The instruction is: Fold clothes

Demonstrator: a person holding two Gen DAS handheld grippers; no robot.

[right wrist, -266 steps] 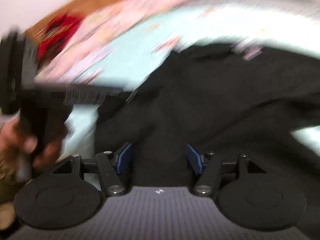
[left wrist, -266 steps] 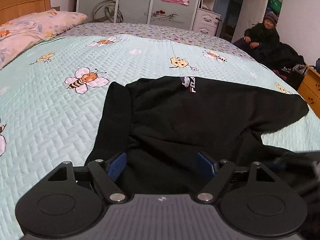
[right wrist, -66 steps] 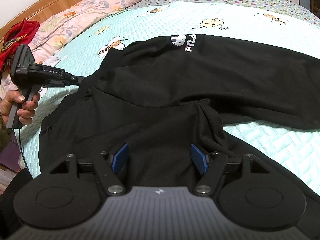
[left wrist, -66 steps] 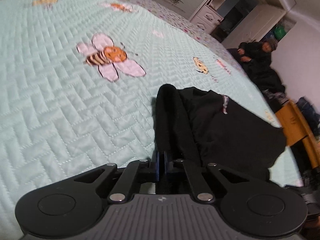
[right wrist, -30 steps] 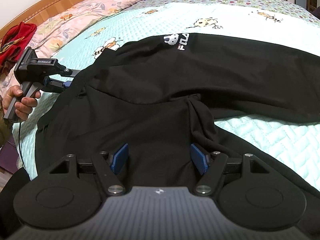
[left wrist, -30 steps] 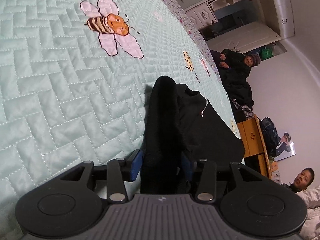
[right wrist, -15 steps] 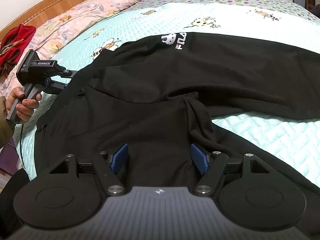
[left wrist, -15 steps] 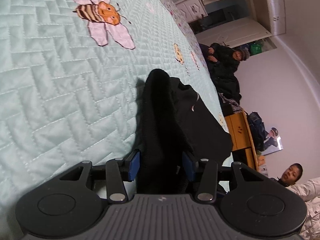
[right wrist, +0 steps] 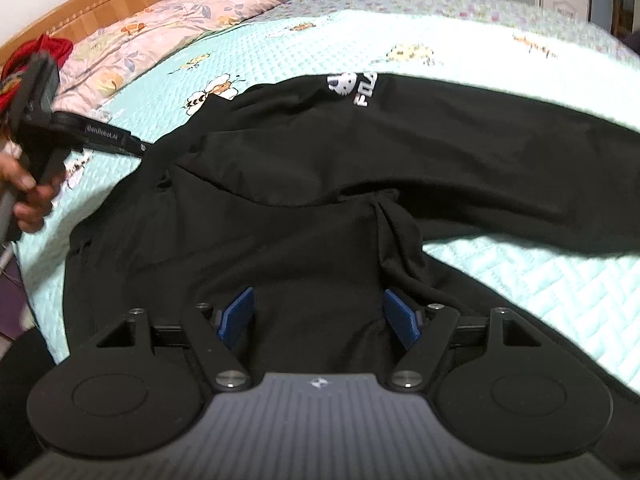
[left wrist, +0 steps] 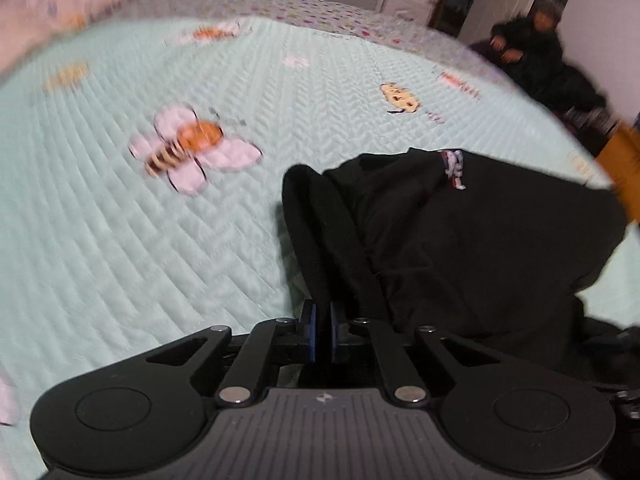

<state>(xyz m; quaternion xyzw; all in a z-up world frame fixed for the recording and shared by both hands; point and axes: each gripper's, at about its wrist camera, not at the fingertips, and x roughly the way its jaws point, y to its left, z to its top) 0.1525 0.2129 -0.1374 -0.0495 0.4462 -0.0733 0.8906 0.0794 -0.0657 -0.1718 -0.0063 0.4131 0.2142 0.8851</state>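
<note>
We note a hand (right wrist: 24,188) at the far left of the right wrist view, wrapped around the handle of the left gripper (left wrist: 321,336). Its blue pads (left wrist: 311,334) are pinched together on a fold of the black garment (right wrist: 360,184), at the edge nearest the wooden headboard (right wrist: 120,0). In the left wrist view, which is blurred, that fold runs up from the pads as a dark ridge over the mint bedspread (left wrist: 120,240), just right of a printed bee (left wrist: 192,148). The garment lies spread across the bed, white logo (right wrist: 354,86) facing up, one long part reaching off to the right. A pink pillow (right wrist: 180,12) sits by the headboard. The right gripper (right wrist: 320,316) hovers over the near part of the cloth, pads wide apart, gripping nothing. A person in dark clothes (left wrist: 536,52) sits beyond the bed.
</note>
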